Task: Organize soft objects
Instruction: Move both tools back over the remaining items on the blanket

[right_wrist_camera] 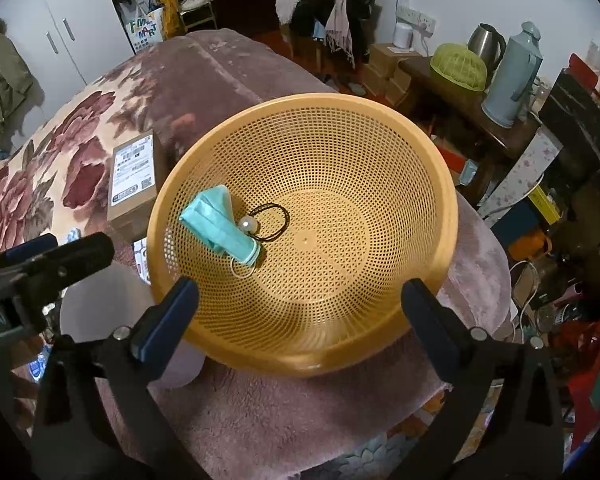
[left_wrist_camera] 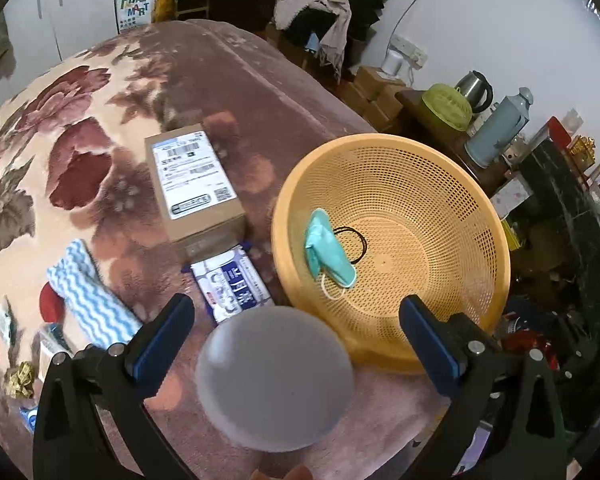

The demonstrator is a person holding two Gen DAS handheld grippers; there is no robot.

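Both the left gripper and the right gripper stand apart, empty. A grey ball lies between the left jaws near the bed's front edge; closing on it, then carrying it to the orange basket, seems next.

A bed covered by a plush mauve blanket with red flowers carries a round orange perforated plastic basket; a labelled brown cardboard box; a blue-and-white zigzag cloth; a white-and-blue tissue packet.
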